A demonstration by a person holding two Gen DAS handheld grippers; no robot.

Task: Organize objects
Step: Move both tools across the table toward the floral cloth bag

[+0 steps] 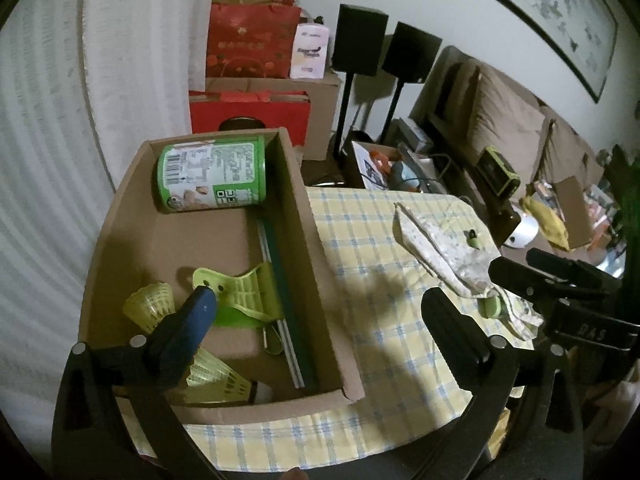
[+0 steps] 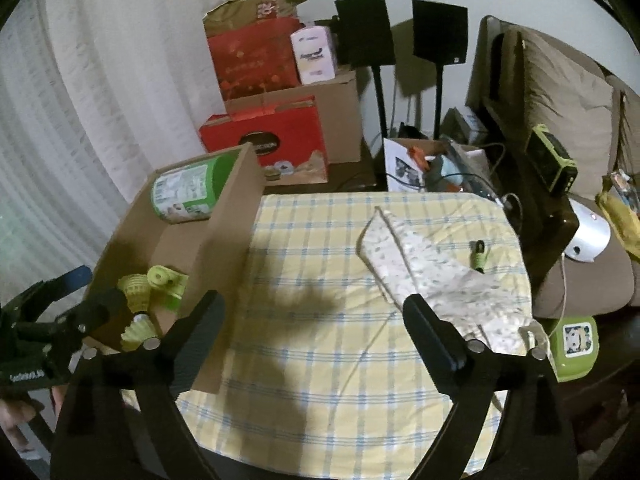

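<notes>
Hovering over the checked tablecloth point(image 2: 320, 280), the right gripper point(image 2: 312, 320) had its jaws spread wide with nothing between them. The left gripper point(image 1: 320, 304) likewise stood wide open and empty, straddling the cardboard box point(image 1: 308, 216) wall. Inside the box lay two yellow shuttlecocks point(image 1: 150, 306), a green clip point(image 1: 244, 288) and, farthest, a green can point(image 1: 212, 174). A folded speckled cloth point(image 2: 436, 272) rested on the tablecloth beyond.

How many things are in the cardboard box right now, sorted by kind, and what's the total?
Green can, lying on its side: 1
Yellow-green shuttlecocks: 2
Large green clip: 1
Long flat green strip along the right wall: 1
Small metal clip: 1
Total: 6 things visible in the cardboard box; the gripper hides part of the floor.
</notes>
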